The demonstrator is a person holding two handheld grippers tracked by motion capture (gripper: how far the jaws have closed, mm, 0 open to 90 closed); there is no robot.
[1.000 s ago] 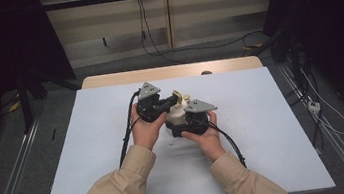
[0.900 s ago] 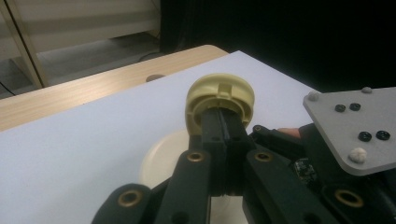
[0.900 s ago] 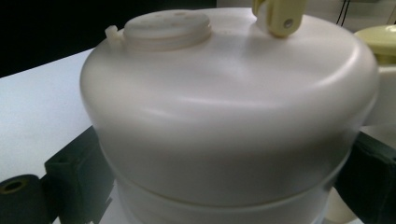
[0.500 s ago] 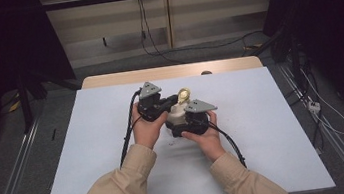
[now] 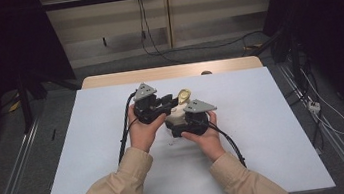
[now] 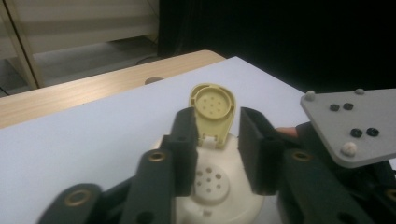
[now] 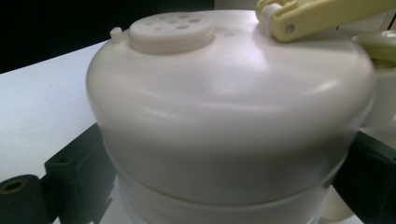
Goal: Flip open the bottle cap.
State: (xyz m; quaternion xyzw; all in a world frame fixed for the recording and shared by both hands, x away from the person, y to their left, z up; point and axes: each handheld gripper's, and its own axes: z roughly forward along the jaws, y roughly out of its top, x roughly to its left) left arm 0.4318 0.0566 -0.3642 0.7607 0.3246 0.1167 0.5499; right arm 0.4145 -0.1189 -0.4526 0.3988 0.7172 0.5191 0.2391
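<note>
White table (image 5: 263,115) — right gripper (image 7: 224,186) clamps shaker (image 7: 224,116); left gripper (image 6: 217,140) just opening (flip lid (image 6: 213,107) between, untouched).

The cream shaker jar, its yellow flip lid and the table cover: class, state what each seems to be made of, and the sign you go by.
Cream shaker jar: probably moulded plastic, smooth and semi-glossy, given its soft highlights and moulded holes.
Yellow flip lid: likely plastic, satin, with a moulded hinge and raised pegs.
Table cover: a matte white sheet, paper or laminate; the look leaves it open.
</note>
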